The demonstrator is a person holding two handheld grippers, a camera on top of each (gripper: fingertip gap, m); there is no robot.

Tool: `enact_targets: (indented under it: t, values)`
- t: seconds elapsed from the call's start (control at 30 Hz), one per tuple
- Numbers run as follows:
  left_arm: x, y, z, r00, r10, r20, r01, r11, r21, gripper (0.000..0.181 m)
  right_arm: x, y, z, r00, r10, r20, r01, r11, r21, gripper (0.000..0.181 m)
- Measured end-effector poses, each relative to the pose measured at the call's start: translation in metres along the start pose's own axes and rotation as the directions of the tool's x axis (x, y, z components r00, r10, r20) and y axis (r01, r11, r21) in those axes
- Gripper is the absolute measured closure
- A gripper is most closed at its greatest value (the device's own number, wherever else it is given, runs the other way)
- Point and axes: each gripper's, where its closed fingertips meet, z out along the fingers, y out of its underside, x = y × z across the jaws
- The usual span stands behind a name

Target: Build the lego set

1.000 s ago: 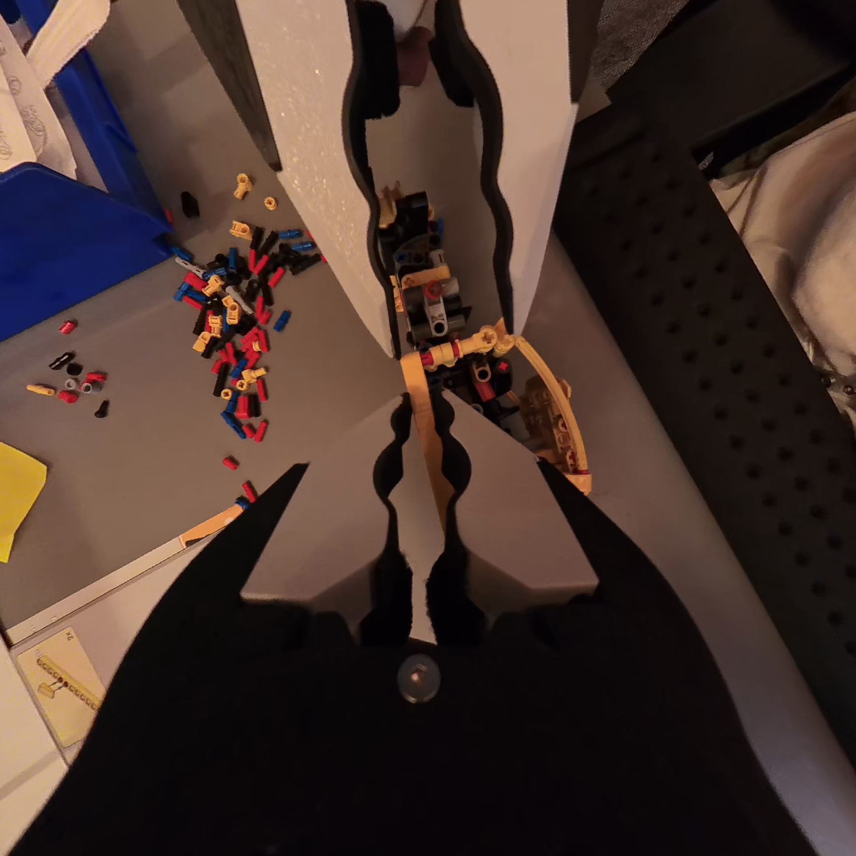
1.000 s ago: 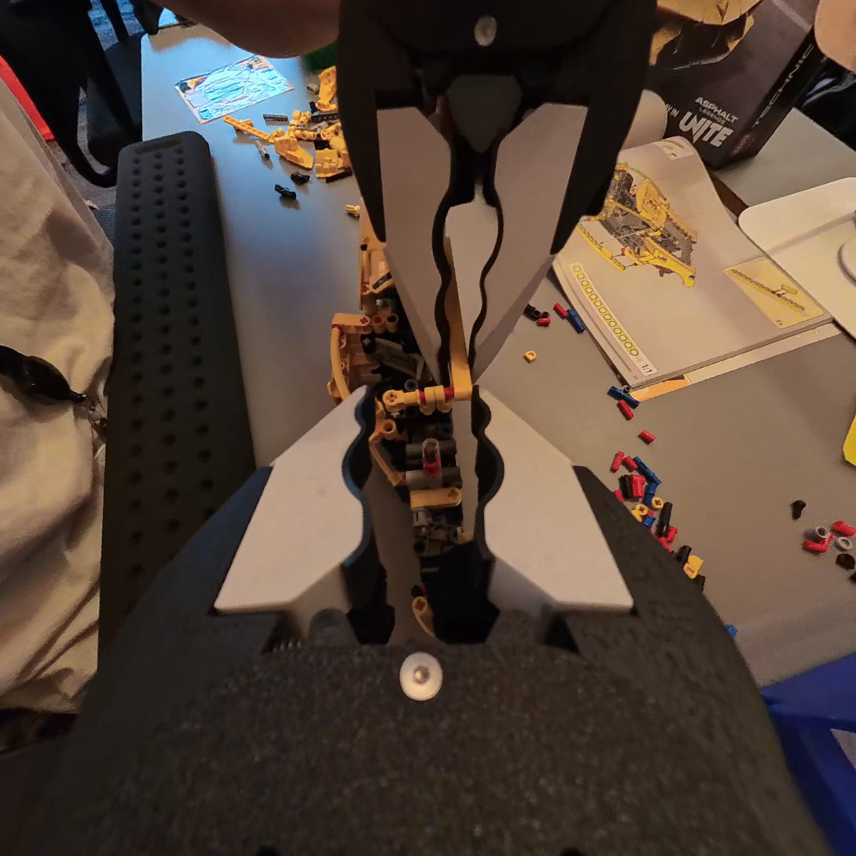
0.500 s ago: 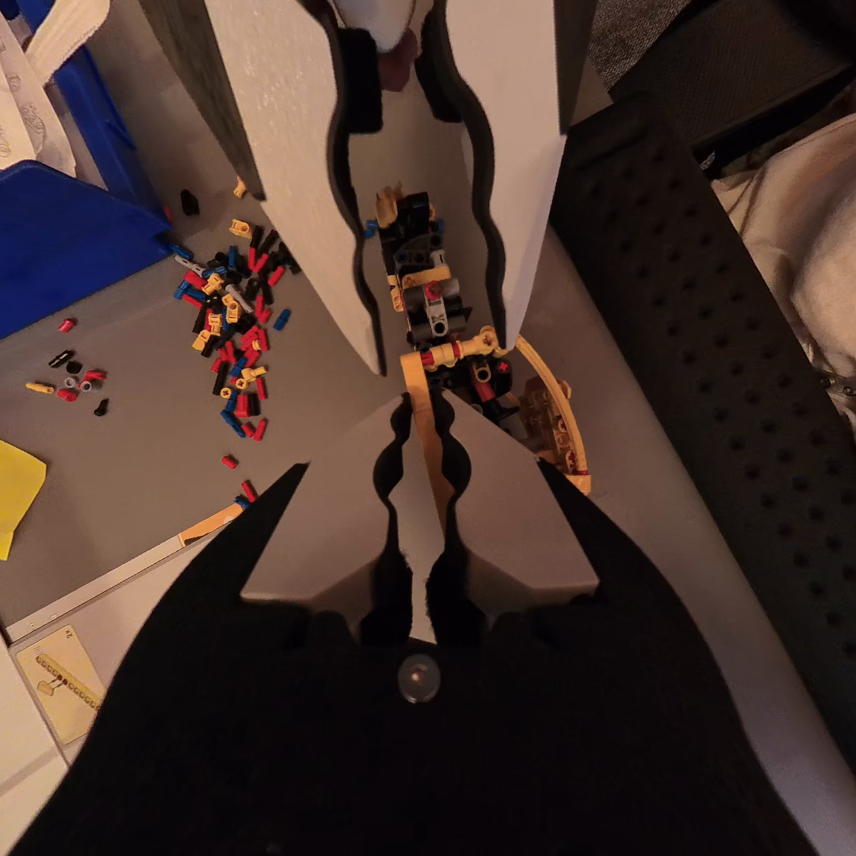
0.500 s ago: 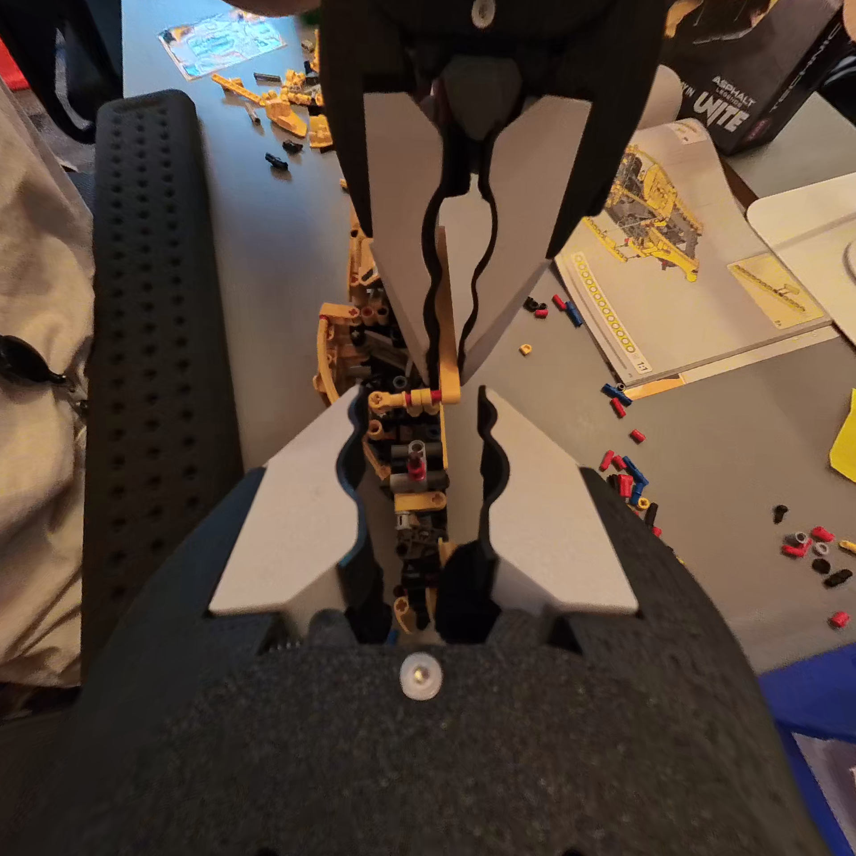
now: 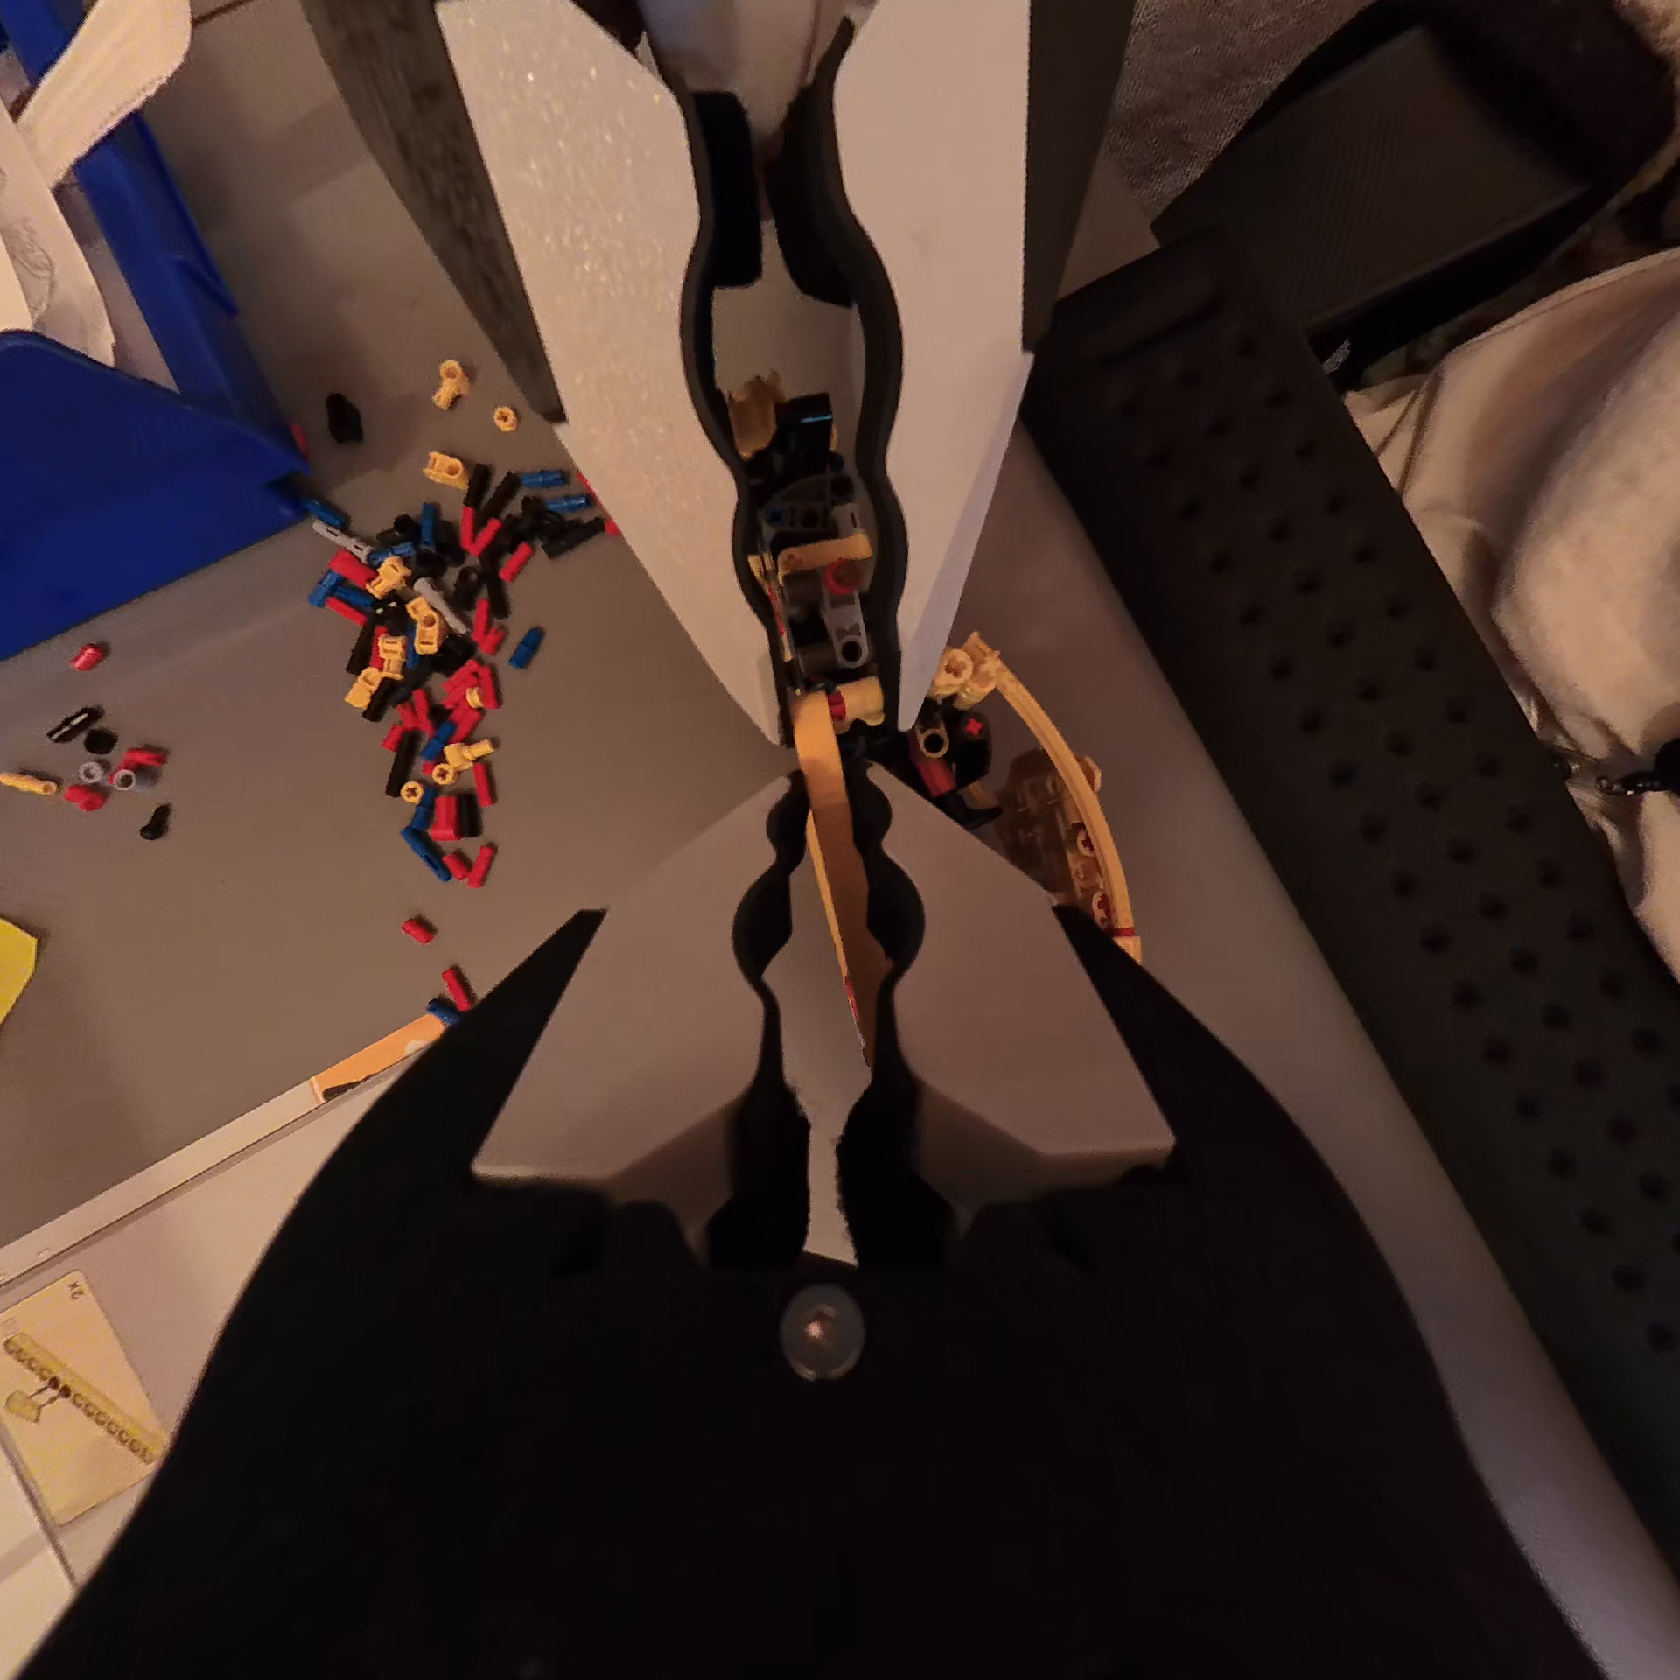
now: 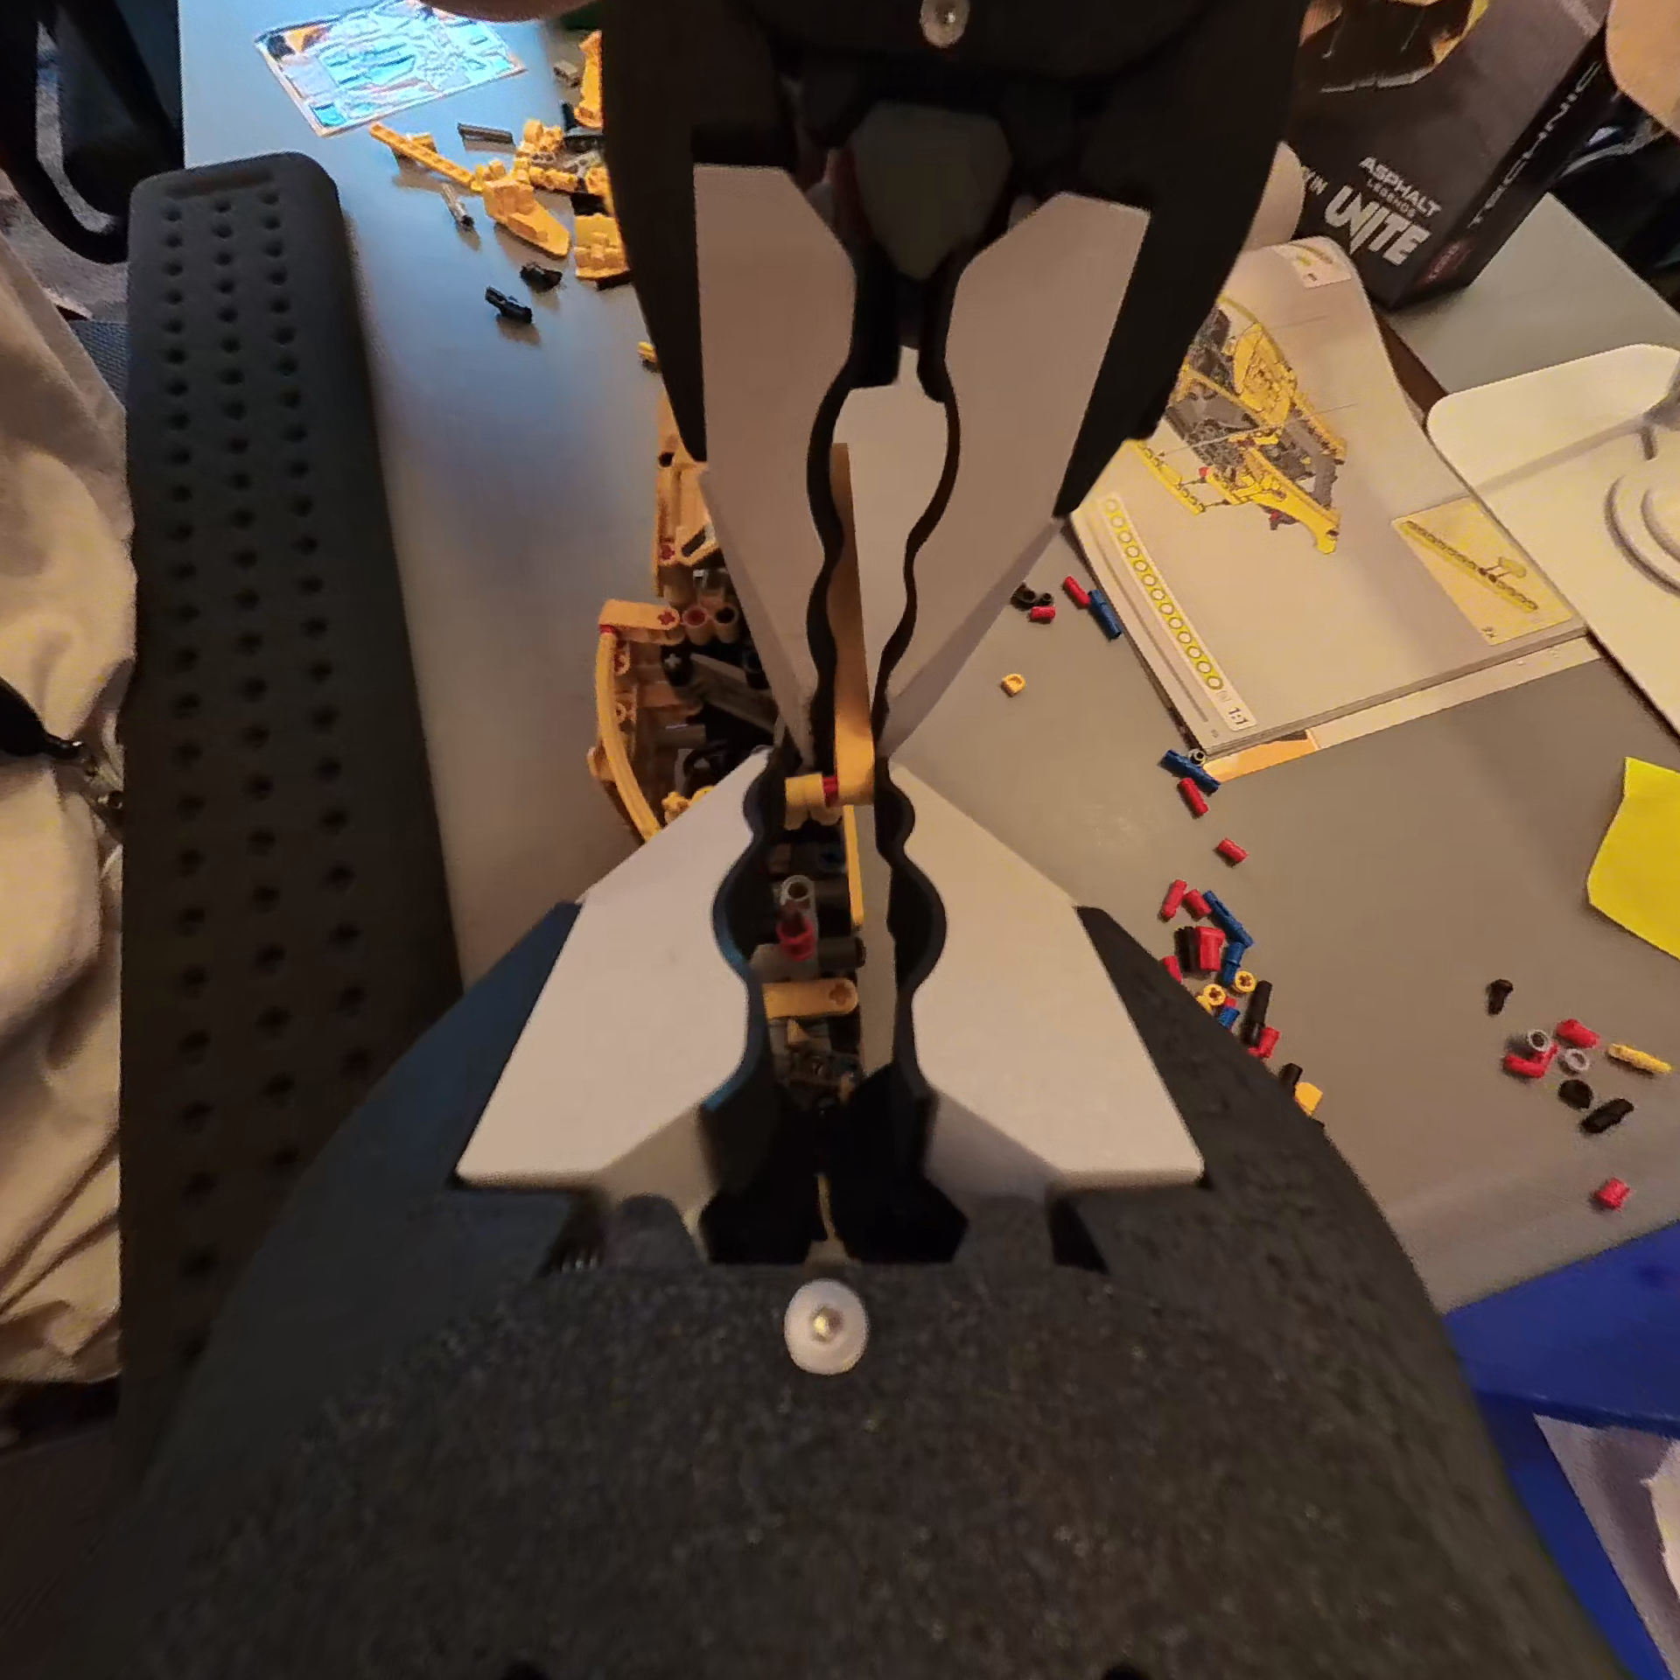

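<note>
Since half a second ago the right gripper (image 6: pixel 832 782) has narrowed around the model (image 6: pixel 805 945); its jaws now sit close along the chassis sides, seemingly clamping it, though contact on the far pad is hard to confirm. The left gripper (image 5: pixel 832 773) is closed tight on a yellow beam (image 5: pixel 836 873) whose far end meets the model's red-pinned joint.

Risks, as I judge them: the two tips nearly touch, so any push could make them collide. Pressing off-axis might flex the beam or pop the curved arch (image 5: pixel 1082 791) beside the model loose. A weak hold could let the model twist.

Around the model lies a grey table (image 6: pixel 509 509). Loose pins (image 6: pixel 1218 955) sit to one side, and an open manual (image 6: pixel 1318 545) and the box (image 6: pixel 1455 155) lie beyond them. A perforated black pad (image 6: pixel 255 636) runs along the other side. Dim, warm lighting.
</note>
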Motion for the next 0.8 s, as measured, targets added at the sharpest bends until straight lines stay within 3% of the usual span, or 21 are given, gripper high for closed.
enact_targets:
  t: [0.17,0.8]
  values:
    - [-0.002,0.001,0.000,1.000,0.000,0.016,0.000,1.000,-0.001,0.173,-0.002,-0.003,-0.009,0.998,0.028,0.062,-0.029,0.999,0.017,0.147]
    - [-0.003,0.002,0.000,0.999,-0.017,0.028,0.016,1.000,0.012,0.173,-0.002,0.008,-0.004,0.997,-0.056,0.050,0.060,0.995,-0.078,0.137]
